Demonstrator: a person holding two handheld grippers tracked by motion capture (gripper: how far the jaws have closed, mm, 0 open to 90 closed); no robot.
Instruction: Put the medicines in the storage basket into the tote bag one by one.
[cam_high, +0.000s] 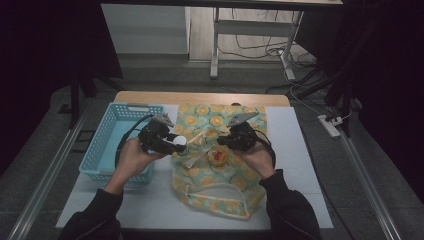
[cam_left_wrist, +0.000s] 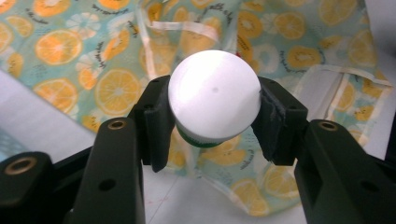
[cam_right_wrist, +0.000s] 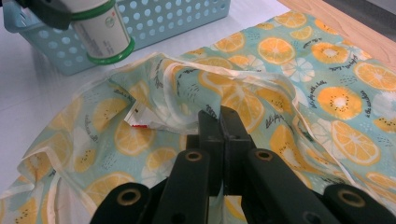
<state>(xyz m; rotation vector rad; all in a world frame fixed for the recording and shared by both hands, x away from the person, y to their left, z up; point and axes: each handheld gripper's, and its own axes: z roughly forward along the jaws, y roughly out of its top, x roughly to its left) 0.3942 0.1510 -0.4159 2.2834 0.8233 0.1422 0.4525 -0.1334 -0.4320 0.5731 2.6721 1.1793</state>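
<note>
We held the left gripper clamped on a round white plastic jar with a green band, its jaws pressing the jar's two sides, above the left edge of the orange-slice-patterned teal fabric bag lying on the white-topped bench. Our right gripper had its jaws together, pinching a fold of the bag's cloth near its opening. A pale blue perforated plastic basket stood at the left of the bench, just beside the bag.
</note>
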